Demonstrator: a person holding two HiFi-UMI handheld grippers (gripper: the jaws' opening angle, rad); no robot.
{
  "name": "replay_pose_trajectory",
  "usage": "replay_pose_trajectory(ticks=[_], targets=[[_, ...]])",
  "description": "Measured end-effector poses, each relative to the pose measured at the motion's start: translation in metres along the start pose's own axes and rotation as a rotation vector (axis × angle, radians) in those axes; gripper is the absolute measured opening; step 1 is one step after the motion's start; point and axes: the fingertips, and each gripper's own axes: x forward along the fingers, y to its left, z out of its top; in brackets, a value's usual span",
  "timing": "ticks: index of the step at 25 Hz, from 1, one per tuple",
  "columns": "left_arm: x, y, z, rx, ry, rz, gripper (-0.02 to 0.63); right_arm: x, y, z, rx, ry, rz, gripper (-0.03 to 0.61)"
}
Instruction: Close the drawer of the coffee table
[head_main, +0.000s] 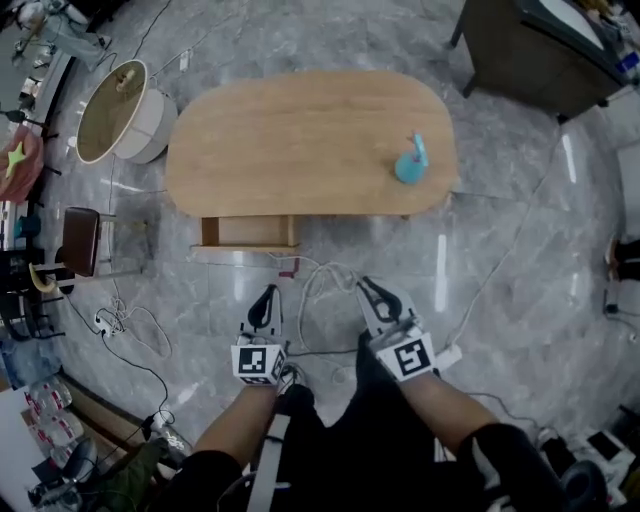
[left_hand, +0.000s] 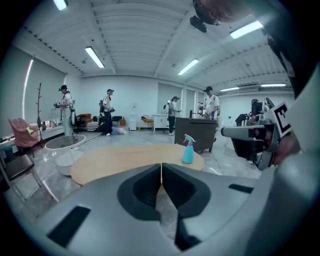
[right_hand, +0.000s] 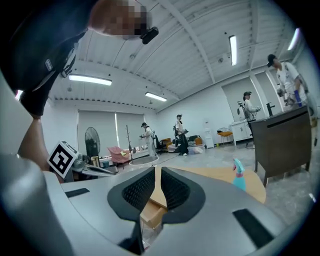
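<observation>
Grey marble floor; oval wooden coffee-table surface, shallow wooden drawer open.
My left gripper, right gripper: jaws together, empty. Push drawer front squarely.

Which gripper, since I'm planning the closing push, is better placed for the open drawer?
Left: the left gripper sits almost straight before the open drawer; the right gripper is further aside.

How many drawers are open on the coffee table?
1: the drawer stands pulled out from the near edge of the coffee table, toward its left end in the head view. The table's far side is hidden, so another could be open there.
</observation>
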Motion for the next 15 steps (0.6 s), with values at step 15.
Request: replay_pose_trajectory(ticks=[15], targets=[[-0.097, 0.124, 0.022, -0.018, -0.154, 0.015, 0.008, 0.045, 0.107, 0.019, -0.083, 0.054, -0.058, 0.021]])
